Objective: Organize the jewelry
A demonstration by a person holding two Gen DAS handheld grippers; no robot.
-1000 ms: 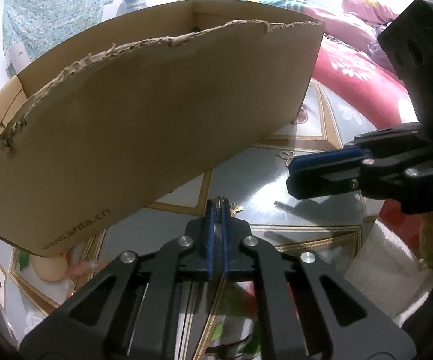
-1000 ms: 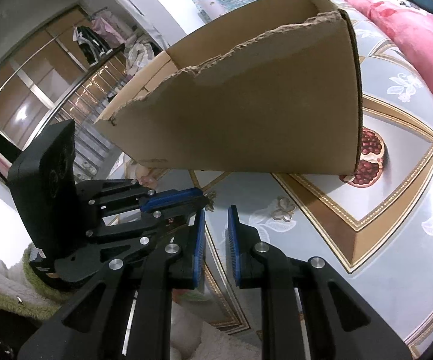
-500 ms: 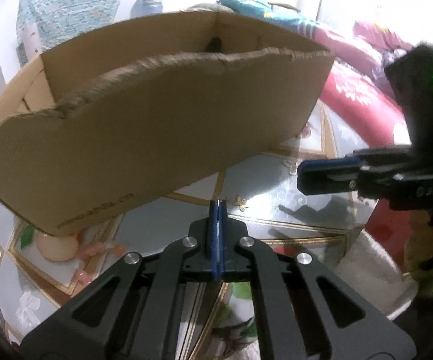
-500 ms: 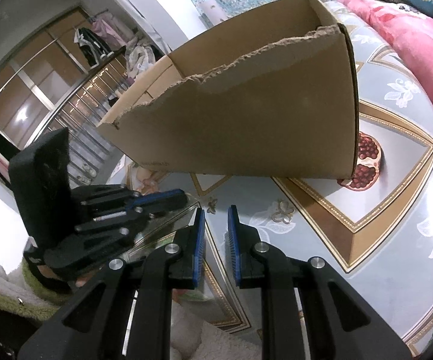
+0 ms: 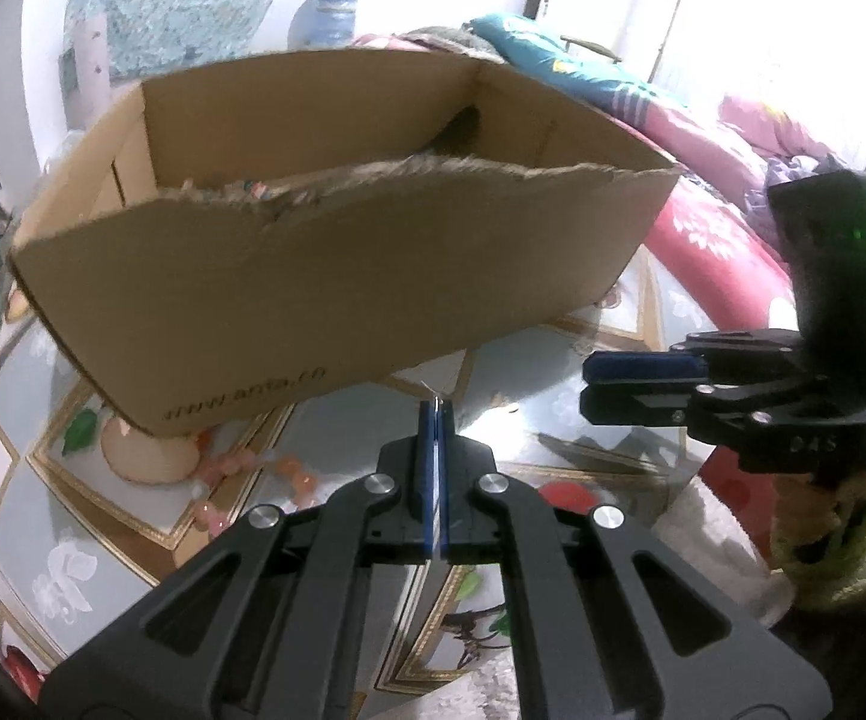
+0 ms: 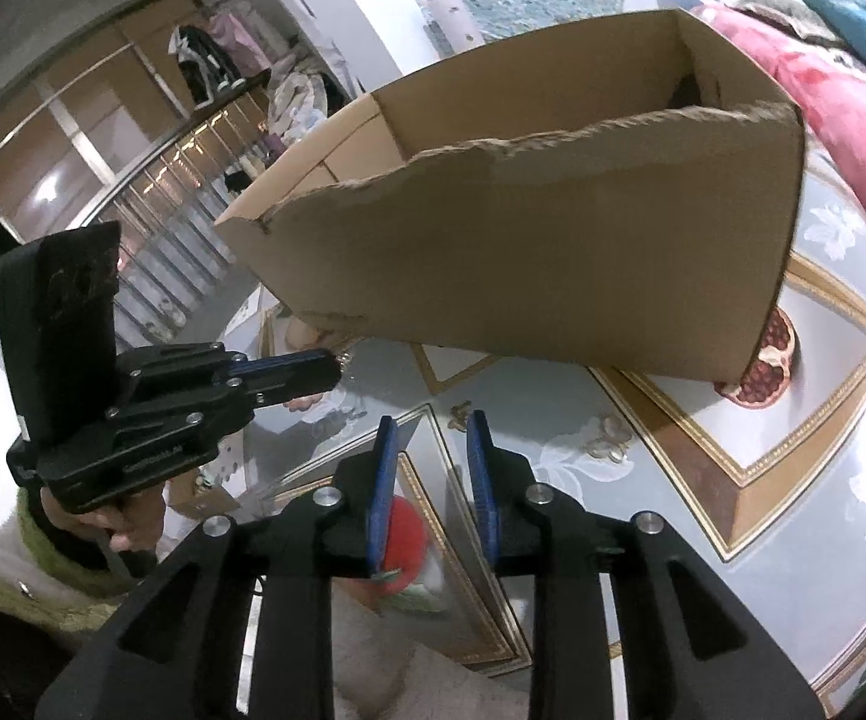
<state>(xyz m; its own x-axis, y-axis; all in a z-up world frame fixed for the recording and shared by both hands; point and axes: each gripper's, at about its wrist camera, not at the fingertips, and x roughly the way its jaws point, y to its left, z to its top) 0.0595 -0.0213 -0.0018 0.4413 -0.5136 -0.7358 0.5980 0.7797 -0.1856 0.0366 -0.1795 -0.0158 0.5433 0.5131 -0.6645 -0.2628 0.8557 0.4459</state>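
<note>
My left gripper (image 5: 435,414) is pressed together on a thin metal jewelry piece (image 5: 431,391) – pinched at the tips, presumably for transfer into the torn cardboard box (image 5: 337,276) just beyond. My right gripper (image 6: 431,429) – empty – is opening above the patterned tabletop (image 6: 661,516).

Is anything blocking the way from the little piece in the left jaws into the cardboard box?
Only the cardboard box: its torn front wall rises between the left gripper with its small metal piece and the inside. Nothing else visible.
</note>
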